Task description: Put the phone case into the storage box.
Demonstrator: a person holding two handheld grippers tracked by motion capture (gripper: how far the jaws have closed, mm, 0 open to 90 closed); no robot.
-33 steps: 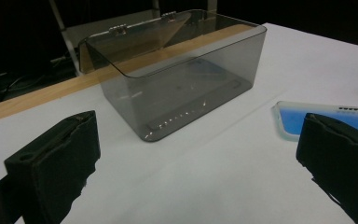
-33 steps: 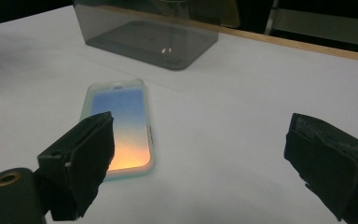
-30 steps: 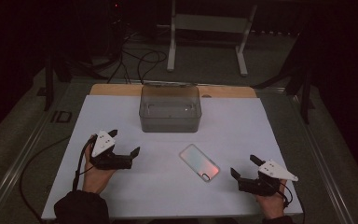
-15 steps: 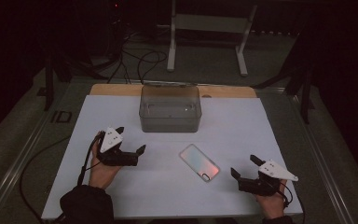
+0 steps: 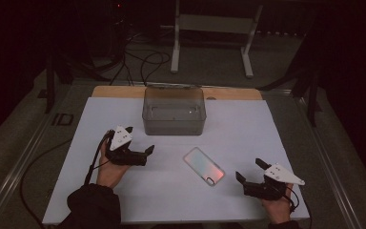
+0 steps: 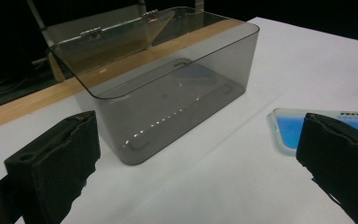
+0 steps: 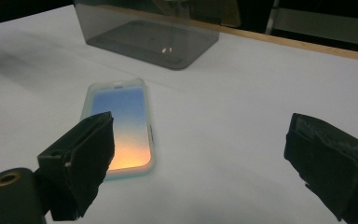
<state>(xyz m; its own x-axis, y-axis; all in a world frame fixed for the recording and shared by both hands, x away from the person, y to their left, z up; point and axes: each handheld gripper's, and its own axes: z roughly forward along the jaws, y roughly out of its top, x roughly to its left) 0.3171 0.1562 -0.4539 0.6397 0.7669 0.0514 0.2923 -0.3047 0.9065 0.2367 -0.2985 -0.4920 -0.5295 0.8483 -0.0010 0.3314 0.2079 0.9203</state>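
A phone (image 5: 204,165) in a pale case lies face down on the white table top, its back shading from blue to orange. In the left gripper view the phone (image 6: 298,128) shows past the right jaw; in the right gripper view the phone (image 7: 123,126) lies ahead at the left. A smoky clear plastic box (image 5: 174,110) with its hinged lid up stands behind it. My left gripper (image 5: 139,140) is open, left of the phone and in front of the box (image 6: 168,88). Near the front right corner my right gripper (image 5: 249,169) is open, nothing between its jaws.
The white table top (image 5: 267,129) ends in a wooden strip (image 5: 228,93) at the back. Beyond it a metal stand (image 5: 212,28) and cables (image 5: 143,62) sit on the dark floor. The box (image 7: 154,32) lies far ahead of the right gripper.
My left gripper has moved to the right and a little forward, closer to the box and the phone. The right gripper and the phone have stayed put.
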